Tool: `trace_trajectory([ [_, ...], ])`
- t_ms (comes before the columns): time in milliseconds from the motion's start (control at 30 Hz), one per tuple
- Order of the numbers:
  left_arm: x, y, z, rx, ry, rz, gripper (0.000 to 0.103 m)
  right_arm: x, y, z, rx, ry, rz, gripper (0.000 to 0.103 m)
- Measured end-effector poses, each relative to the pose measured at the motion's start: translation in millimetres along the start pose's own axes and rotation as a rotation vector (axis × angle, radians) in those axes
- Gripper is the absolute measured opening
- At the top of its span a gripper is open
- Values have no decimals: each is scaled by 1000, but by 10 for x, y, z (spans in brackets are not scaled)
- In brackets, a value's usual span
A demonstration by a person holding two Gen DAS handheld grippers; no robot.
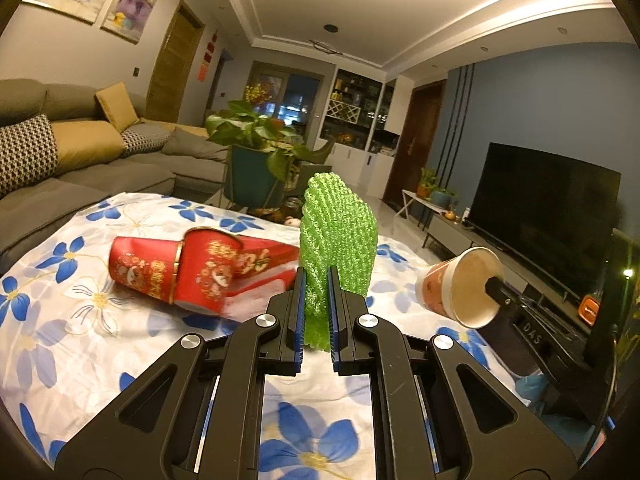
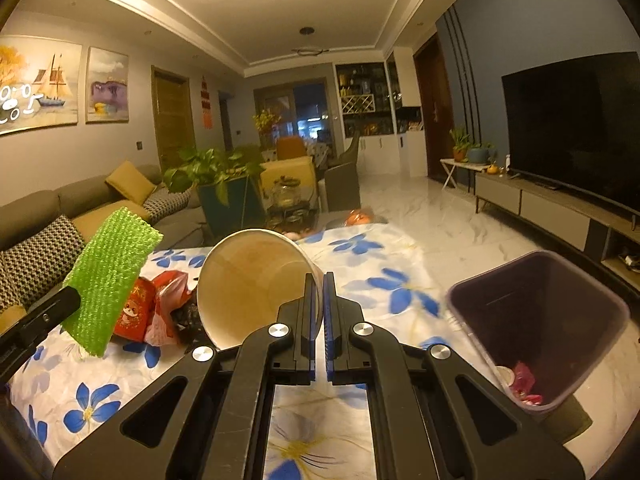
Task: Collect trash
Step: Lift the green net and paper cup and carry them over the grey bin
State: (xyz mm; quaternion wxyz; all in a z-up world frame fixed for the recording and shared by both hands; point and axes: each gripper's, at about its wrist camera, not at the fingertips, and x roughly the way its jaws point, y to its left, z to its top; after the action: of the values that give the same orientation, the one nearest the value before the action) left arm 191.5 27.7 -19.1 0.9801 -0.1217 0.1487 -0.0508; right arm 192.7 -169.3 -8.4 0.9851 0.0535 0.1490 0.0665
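Left wrist view: we clamped the green foam net (image 1: 340, 240) in our left gripper (image 1: 316, 280); our right gripper (image 2: 319, 288) pinched the paper cup (image 2: 248, 280) rim beside the bin (image 2: 536, 320).

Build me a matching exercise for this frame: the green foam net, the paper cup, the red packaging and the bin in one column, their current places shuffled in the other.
Things:
1. green foam net
2. paper cup
3. red packaging
4. bin

Places:
A. lying on the floral cloth
B. on the floor beside the table
C. pinched in the left hand-held gripper
D. rim pinched in the right hand-held gripper

Pairs: 1-C, 2-D, 3-A, 4-B
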Motion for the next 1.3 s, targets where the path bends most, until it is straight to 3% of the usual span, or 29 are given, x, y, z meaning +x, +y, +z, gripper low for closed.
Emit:
trace_trajectory([
  [833,119,-1373,-140,151,11,-209,9,-791,-1095,31,78,-141,-224,4],
  [1300,454,-2078,-278,206,38,-318,9,-888,-1483,-2,103,-169,-358,4],
])
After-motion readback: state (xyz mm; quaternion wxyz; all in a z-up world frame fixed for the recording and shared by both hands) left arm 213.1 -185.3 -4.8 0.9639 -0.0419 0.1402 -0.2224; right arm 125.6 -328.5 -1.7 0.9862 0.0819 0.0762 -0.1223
